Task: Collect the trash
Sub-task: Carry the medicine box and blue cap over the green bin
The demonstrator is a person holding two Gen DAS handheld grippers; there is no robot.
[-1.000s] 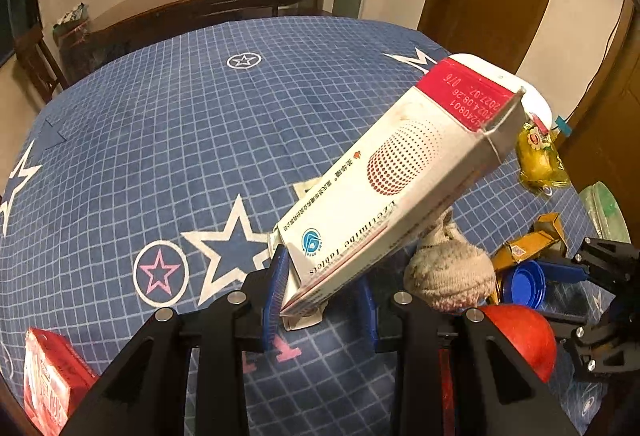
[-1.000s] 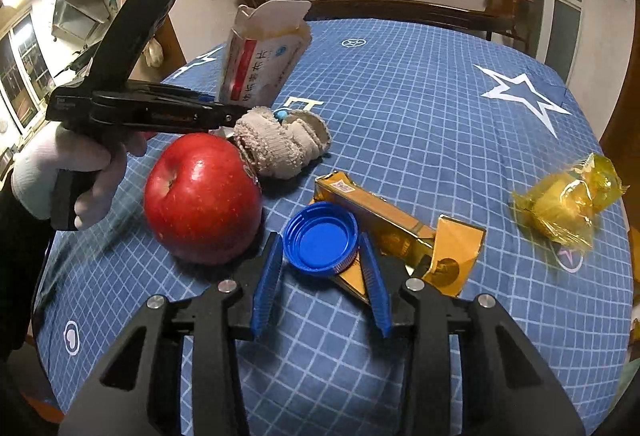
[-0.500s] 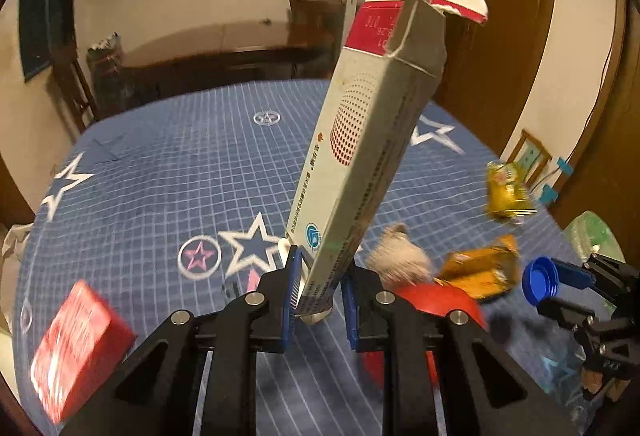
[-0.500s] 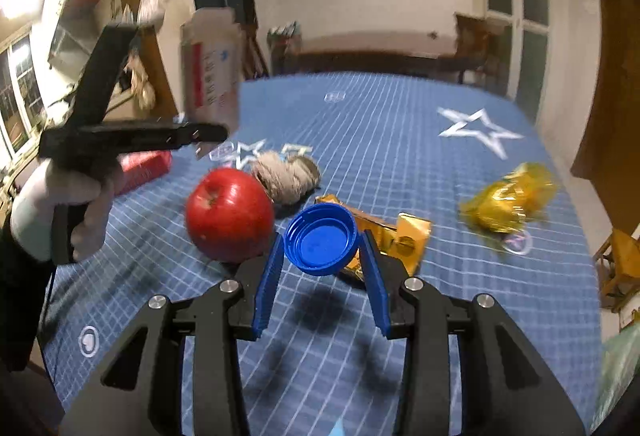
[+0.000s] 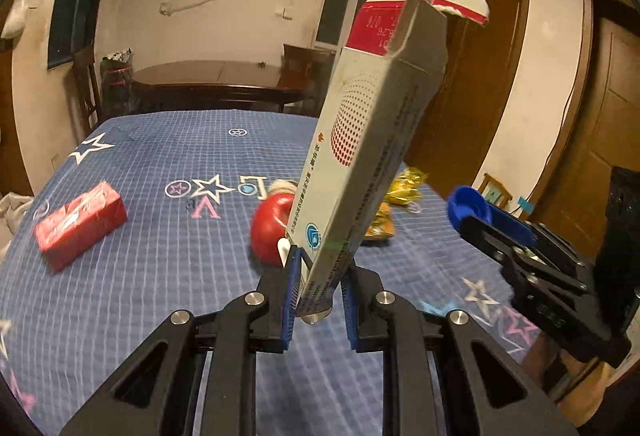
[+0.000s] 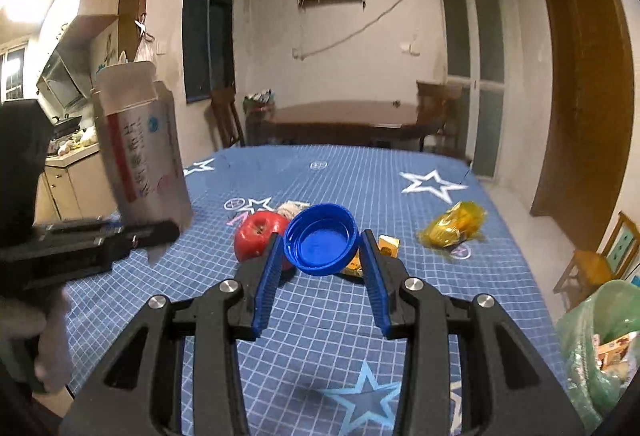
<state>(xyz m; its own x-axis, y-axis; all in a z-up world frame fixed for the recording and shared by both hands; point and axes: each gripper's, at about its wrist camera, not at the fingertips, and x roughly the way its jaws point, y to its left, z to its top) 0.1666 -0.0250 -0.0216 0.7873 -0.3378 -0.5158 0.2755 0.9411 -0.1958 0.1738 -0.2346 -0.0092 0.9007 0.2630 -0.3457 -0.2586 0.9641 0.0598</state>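
Both tongs loaded and lifted clear of the worktop (image 6: 420, 171), trash in transit to the bag.

The worktop, under a blue starred cloth, carries a red pack (image 5: 80, 222), an apple (image 6: 260, 240), a yellow wrapper (image 6: 454, 226) and an orange carton (image 6: 386, 250) partly hidden behind the right tongs. At its right edge, low in the right view, sits an open green bag (image 6: 600, 348) with scraps inside. The left tongs (image 5: 318, 300) are clamped on the lower end of a tall white box (image 5: 368, 139), held nearly upright; they have just been closing tighter on it. The right tongs (image 6: 320, 268) are clamped on a blue cap (image 6: 322, 244), hollow side to the camera. The carry step seems in hand; next, each load likely must be swung over the bag's mouth and released there.
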